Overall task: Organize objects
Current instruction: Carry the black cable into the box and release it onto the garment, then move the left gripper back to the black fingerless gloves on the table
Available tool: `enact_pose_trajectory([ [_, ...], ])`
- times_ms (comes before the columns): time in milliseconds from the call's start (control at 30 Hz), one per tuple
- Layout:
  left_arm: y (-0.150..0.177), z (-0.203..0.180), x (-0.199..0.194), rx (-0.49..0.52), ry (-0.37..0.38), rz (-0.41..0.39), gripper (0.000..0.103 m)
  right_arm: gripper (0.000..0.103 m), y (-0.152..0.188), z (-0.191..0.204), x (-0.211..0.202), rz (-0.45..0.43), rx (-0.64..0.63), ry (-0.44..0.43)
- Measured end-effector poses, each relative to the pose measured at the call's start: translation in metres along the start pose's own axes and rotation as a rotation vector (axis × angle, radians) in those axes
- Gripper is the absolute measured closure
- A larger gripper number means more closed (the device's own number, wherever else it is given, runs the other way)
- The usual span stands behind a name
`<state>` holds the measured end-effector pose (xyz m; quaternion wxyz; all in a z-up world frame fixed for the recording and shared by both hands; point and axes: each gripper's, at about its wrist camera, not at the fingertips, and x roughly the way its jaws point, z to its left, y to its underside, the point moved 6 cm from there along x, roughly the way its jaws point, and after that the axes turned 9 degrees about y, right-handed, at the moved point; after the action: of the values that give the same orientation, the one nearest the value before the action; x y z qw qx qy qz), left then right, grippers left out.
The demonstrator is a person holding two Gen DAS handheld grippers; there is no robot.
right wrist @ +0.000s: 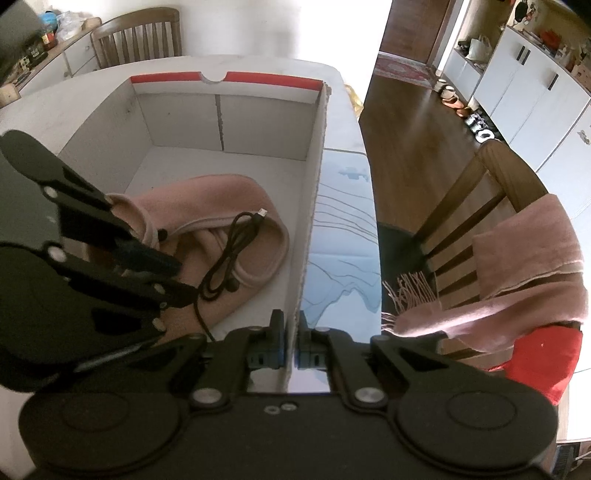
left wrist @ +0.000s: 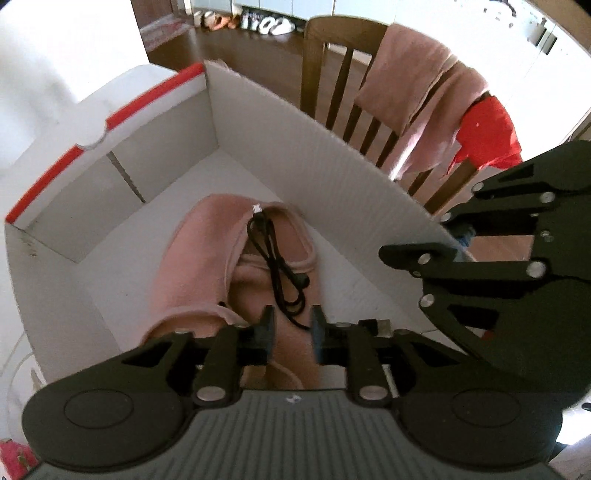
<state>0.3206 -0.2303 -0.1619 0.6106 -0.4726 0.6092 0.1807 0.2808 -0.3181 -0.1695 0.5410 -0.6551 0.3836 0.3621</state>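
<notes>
A: Where does everything sit?

B: In the white corrugated cardboard box (right wrist: pixel 229 122), the folded pink fleece cloth (left wrist: pixel 192 266) carries a limp, light coiled black cable (left wrist: pixel 275 266). Right hand-held gripper (right wrist: pixel 291 343) pinches the box wall; left hand-held gripper (left wrist: pixel 292 332) is spread, empty.

A: Grab where?

B: Probably the bundled loops.

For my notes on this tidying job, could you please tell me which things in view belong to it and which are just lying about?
In the job:
white cardboard box
pink cloth
black USB cable
left gripper
right gripper

Lying about:
wooden chair
pink scarf
red cloth
shoes
</notes>
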Motion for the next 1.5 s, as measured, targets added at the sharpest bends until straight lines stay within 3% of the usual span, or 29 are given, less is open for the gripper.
enact_pose_trajectory([
  [100, 0.000, -0.001, -0.013, -0.009, 0.008, -0.038, 0.063, 0.100, 0.000, 0.000, 0.000, -0.001, -0.004, 0.000],
  [567, 0.013, 0.004, -0.079, -0.090, -0.057, -0.202, 0.063, 0.099, -0.001, -0.001, 0.000, 0.002, -0.022, -0.007],
  [600, 0.016, 0.004, -0.084, -0.096, -0.058, -0.213, 0.061, 0.099, -0.001, -0.001, 0.001, 0.002, -0.024, -0.008],
  [733, 0.028, 0.008, -0.109, -0.120, -0.077, -0.271, 0.036, 0.099, -0.002, 0.000, 0.001, 0.007, -0.030, -0.004],
  [867, 0.042, 0.016, -0.128, -0.157, -0.091, -0.309, 0.033, 0.099, -0.002, 0.001, 0.002, 0.012, -0.028, 0.000],
  [1267, 0.113, 0.060, -0.172, -0.282, -0.149, -0.389, 0.005, 0.098, -0.002, 0.001, 0.004, 0.040, 0.007, 0.023],
  [1500, 0.172, 0.099, -0.190, -0.405, -0.174, -0.429, 0.000, 0.097, 0.001, 0.005, 0.006, 0.058, 0.008, 0.056],
])
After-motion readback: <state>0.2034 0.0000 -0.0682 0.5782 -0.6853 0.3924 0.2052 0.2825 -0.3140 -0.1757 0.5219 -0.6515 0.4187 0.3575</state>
